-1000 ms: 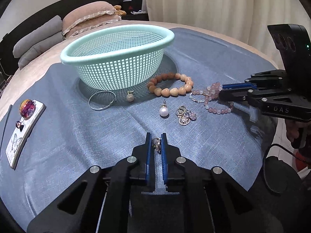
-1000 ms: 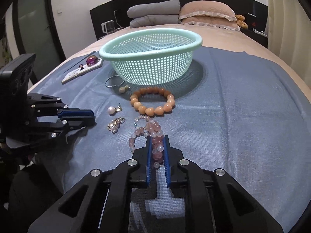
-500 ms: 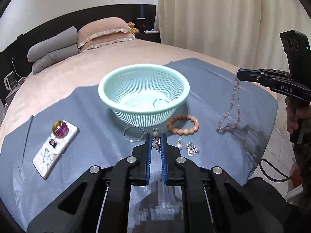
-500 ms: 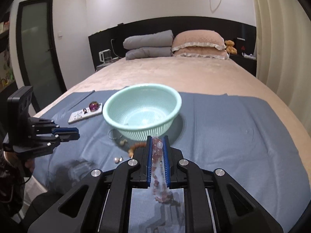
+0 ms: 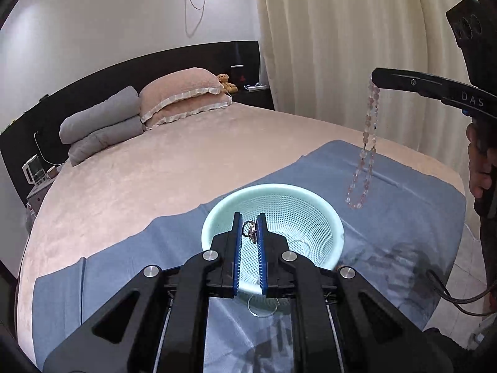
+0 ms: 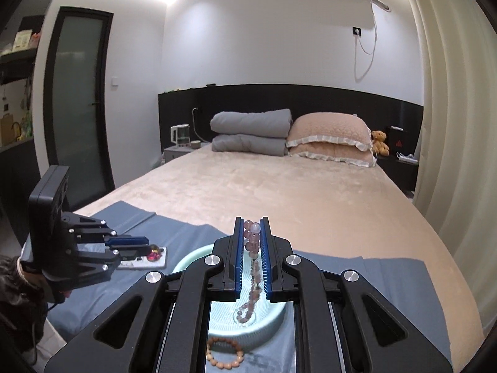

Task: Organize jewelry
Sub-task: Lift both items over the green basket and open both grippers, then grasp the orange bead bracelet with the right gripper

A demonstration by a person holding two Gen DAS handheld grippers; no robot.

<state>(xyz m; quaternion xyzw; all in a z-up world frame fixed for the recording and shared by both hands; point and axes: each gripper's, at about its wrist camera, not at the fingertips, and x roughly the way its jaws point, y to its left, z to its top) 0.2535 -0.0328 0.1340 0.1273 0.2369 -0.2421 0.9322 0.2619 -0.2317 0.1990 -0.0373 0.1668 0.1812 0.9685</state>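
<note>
The left hand-held gripper (image 5: pixel 249 228) is nearly closed, and a small silver ornament (image 5: pixel 250 229) is pinched between its blue pads. It is held raised above the mint-green plastic basket (image 5: pixel 323 214) and tilted downward, so that the basket's mesh is seen between and behind the fingers. The right hand-held gripper (image 6: pixel 251 228) is likewise clamped almost shut, on the top of a pink bead necklace (image 6: pixel 252 275). The strand is seen hanging free from the fingertips, its lower loop well clear of the blue cloth (image 5: pixel 403 205) in the left wrist view. In the right wrist view the strand is seen in front of the basket's inside. The right gripper's handle is grasped by a hand (image 5: pixel 480 168) at the frame's edge. A thin silver bangle (image 5: pixel 262 307) is seen lying on the cloth just beside the basket, and an orange-brown bead bracelet (image 6: pixel 225 354) near it. The cloth is spread on a beige bed (image 6: pixel 279 186).
</note>
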